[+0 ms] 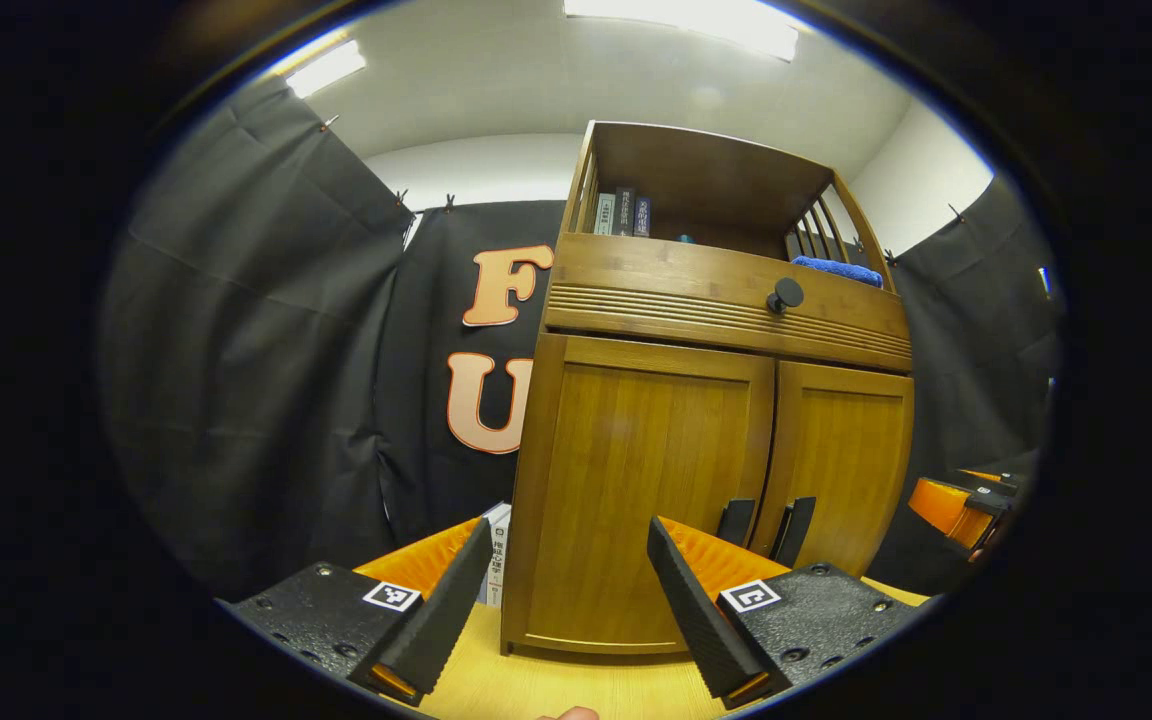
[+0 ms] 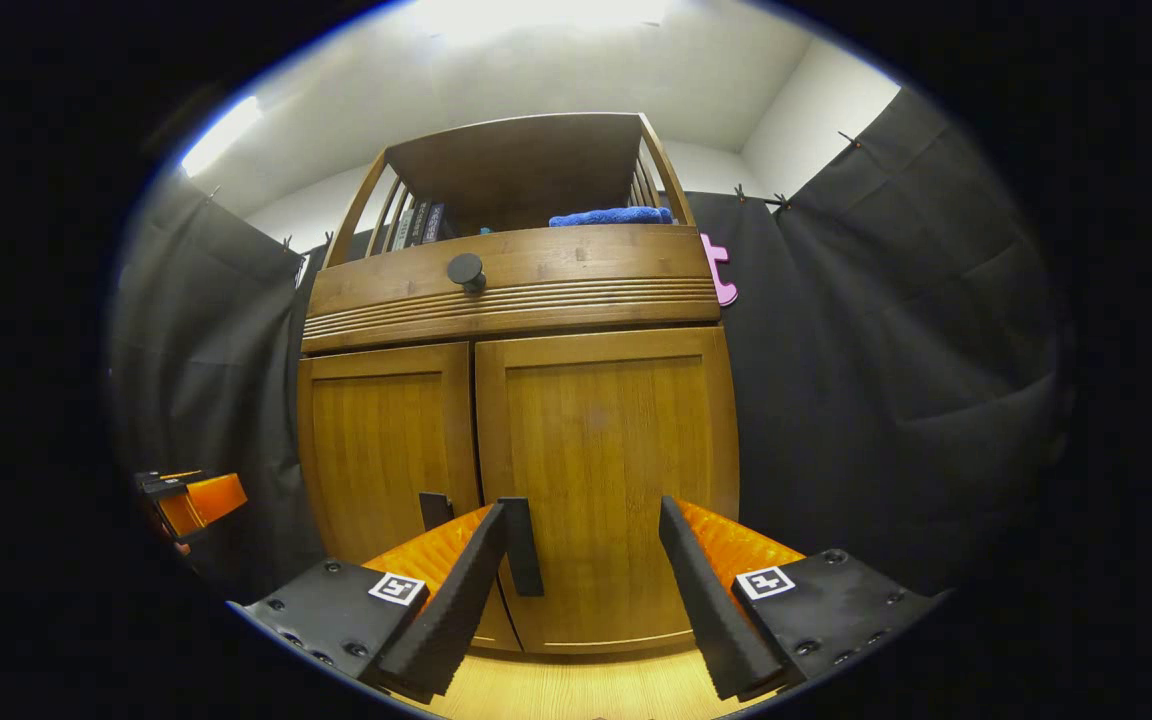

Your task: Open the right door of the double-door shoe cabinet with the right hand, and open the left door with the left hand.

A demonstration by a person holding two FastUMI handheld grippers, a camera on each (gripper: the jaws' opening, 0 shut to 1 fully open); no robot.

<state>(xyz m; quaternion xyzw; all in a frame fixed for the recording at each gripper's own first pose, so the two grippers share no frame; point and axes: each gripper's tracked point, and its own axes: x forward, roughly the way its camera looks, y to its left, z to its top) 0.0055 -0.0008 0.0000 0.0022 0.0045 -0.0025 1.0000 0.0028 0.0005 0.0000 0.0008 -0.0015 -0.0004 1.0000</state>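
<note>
The wooden shoe cabinet (image 1: 706, 300) stands in front of me with both doors shut. In the left gripper view my left gripper (image 1: 569, 530) is open, low before the left door (image 1: 636, 470); the two dark handles (image 1: 736, 520) sit beyond its right finger. The right door (image 1: 851, 460) is further right. In the right gripper view my right gripper (image 2: 584, 510) is open before the right door (image 2: 606, 440), whose handle (image 2: 523, 548) shows just beside the left finger's tip. The left door (image 2: 381, 450) and its handle (image 2: 432, 510) lie further left. Neither gripper touches the cabinet.
A drawer with a round dark knob (image 1: 786, 293) sits above the doors. The open shelf holds books (image 1: 621, 212) and a blue cloth (image 2: 611, 215). More books (image 1: 498, 555) stand beside the cabinet's left side. The cabinet rests on a light wooden surface (image 1: 556, 685). The other gripper (image 2: 191, 500) shows at the left.
</note>
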